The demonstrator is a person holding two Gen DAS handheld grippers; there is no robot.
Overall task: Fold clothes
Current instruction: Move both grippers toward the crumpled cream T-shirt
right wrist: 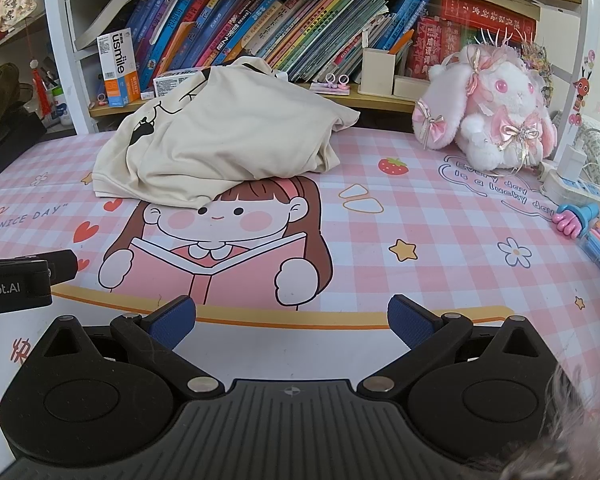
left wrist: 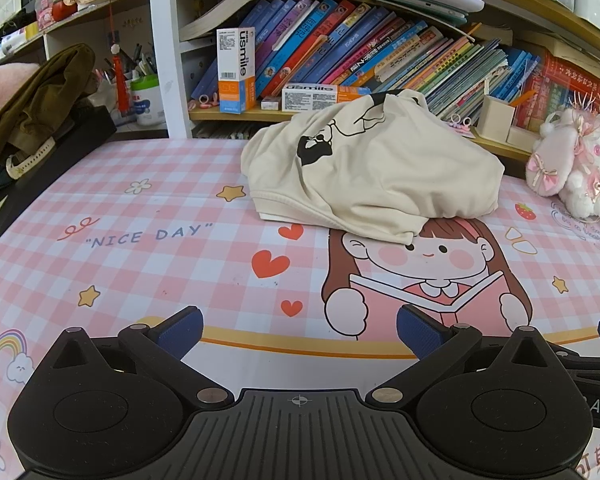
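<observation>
Two handheld grippers hover over a pink checked table mat (left wrist: pixel 148 248), both angled down toward it. The left gripper (left wrist: pixel 299 330) has its blue-padded jaws spread wide with nothing between them; the right gripper (right wrist: pixel 292 320) is likewise released and empty, the two tools side by side. Beyond the fingertips, the mat shows a cartoon girl reading a book (right wrist: pixel 216 248), hearts, stars and the words "NICE DAY". Farther back, well apart from both grippers, a cream T-shirt with a black print (left wrist: pixel 376 168) lies in a crumpled heap, its lower edge draped over the top of the cartoon girl's head. A pink-and-white plush rabbit (right wrist: pixel 496 116) sits to the shirt's right near the mat's far edge. Behind everything, a shelf (right wrist: pixel 384 100) holds a leaning row of books (left wrist: pixel 380 52) and an upright "usmile" box (left wrist: pixel 236 70).
</observation>
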